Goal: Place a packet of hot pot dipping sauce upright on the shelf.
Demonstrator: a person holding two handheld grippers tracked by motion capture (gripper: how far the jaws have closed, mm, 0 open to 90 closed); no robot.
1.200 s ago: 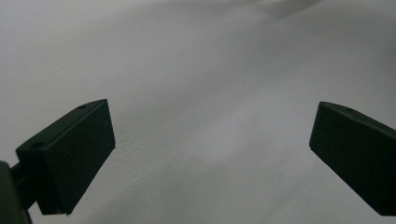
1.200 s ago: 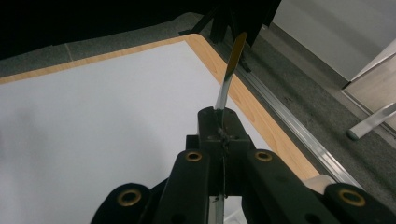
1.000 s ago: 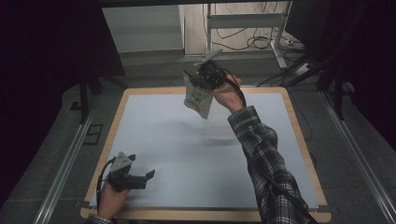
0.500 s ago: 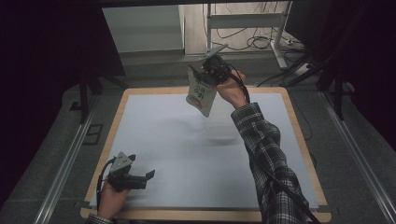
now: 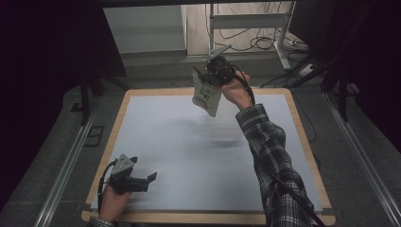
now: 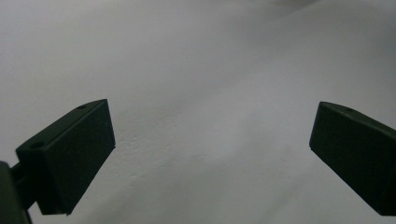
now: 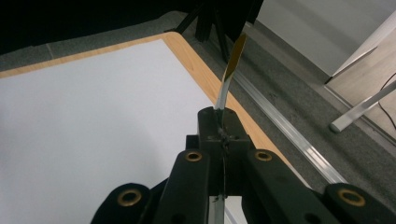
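Packet (image 5: 206,93) hangs below the raised right gripper (image 5: 211,75), clamped by its top edge.

glossy printed packet (image 5: 206,95), matt white wood-rimmed table (image 5: 156,142)

the packet (image 5: 206,94) is pale green-white with a red round mark and dark print on its face; seen edge-on in the right gripper view it shows a yellow-brown edge (image 7: 232,60). the right gripper (image 5: 211,74) is black, as is the left gripper (image 5: 147,178), whose top plate is grey. the sleeve (image 5: 272,161) is a dark and white plaid. the table (image 5: 165,142) has a pale grey-white top with a light wood rim. the floor (image 5: 359,156) is grey carpet with a silver rail.
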